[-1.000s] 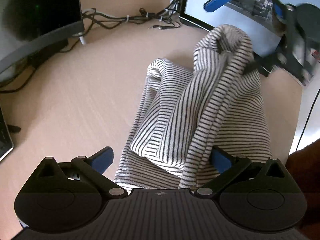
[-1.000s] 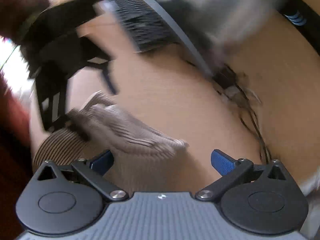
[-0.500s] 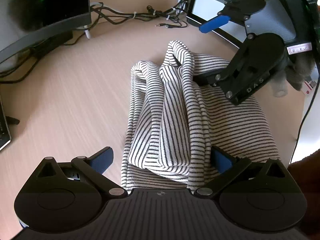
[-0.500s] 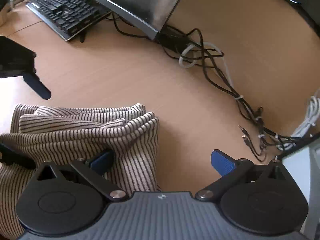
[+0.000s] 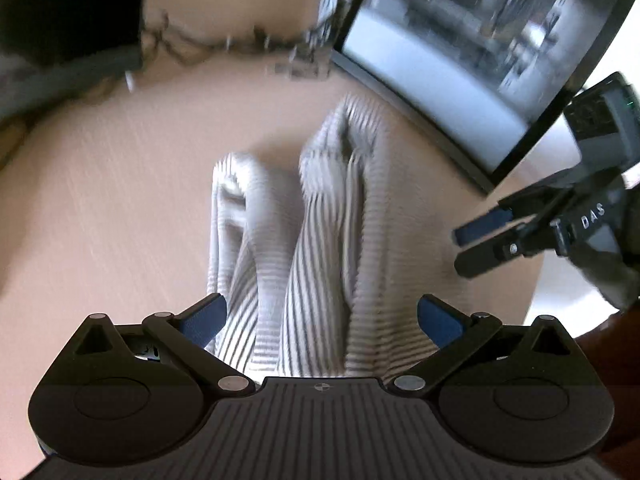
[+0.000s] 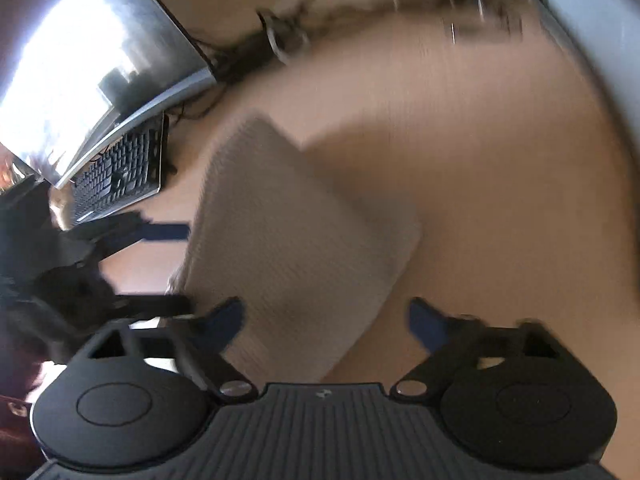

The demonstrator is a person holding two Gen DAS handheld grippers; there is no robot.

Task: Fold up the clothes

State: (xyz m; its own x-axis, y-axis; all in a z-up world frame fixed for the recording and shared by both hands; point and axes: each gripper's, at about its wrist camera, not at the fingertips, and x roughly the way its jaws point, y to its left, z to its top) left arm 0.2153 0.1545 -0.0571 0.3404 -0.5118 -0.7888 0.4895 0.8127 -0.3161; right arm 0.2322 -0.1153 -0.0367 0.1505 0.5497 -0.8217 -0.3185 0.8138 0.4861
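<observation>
The light wooden desk top (image 5: 120, 208) is bare to the left of the bunched striped grey-and-white cloth (image 5: 296, 240). A dark flat screen (image 5: 460, 52) blocks the far right. Tangled black cables (image 6: 280, 36), blurry here, seem to crowd the back edge.

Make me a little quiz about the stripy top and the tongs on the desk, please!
1. True or false: the left tongs are squeezed shut on the stripy top.
2. Where does the stripy top lie? A: on the keyboard. B: on the desk. C: hanging in the air.
3. Fill in: in the left wrist view, the right tongs are off to one side of the top and hold ____.

Key: 1 false, both its fingers are spread wide either side of the cloth. 2 B. 3 nothing.
</observation>
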